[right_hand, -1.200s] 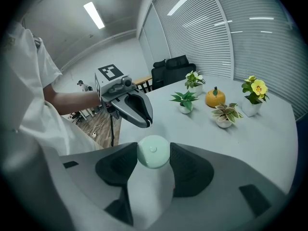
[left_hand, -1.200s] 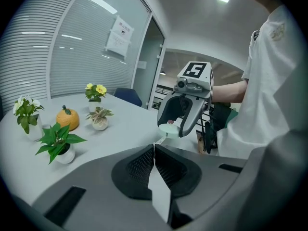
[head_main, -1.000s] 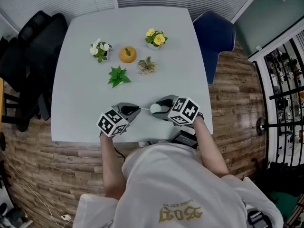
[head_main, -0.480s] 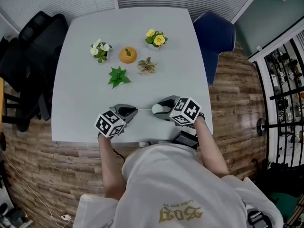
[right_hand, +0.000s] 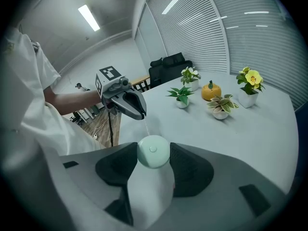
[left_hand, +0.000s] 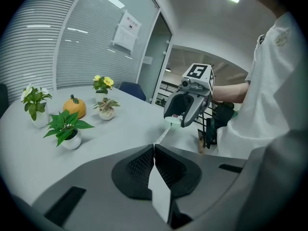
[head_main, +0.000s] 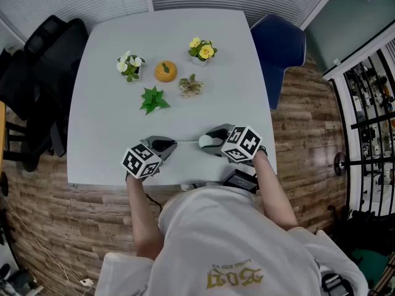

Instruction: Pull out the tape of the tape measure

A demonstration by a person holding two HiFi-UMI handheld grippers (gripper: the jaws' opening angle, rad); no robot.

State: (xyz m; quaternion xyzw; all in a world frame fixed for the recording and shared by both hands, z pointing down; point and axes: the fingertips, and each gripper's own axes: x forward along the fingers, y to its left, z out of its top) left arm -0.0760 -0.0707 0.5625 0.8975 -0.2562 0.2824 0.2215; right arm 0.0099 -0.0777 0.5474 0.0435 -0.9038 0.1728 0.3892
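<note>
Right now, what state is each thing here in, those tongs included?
left tongs: shut on the tape
right tongs: shut on the tape measure
tape: drawn out, stretched straight between both tongs
tape measure: gripped, tape out
white-flowered plant: upright
yellow-flowered plant: upright
green leafy plant: upright
pale-leaved plant: upright
pumpkin: upright, stem up

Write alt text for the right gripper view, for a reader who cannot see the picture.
The right claw grips a round pale-green tape measure, whose thin tape stretches across to the shut left claw. Behind, on the grey table, stand four small potted plants and an orange pumpkin ornament.
</note>
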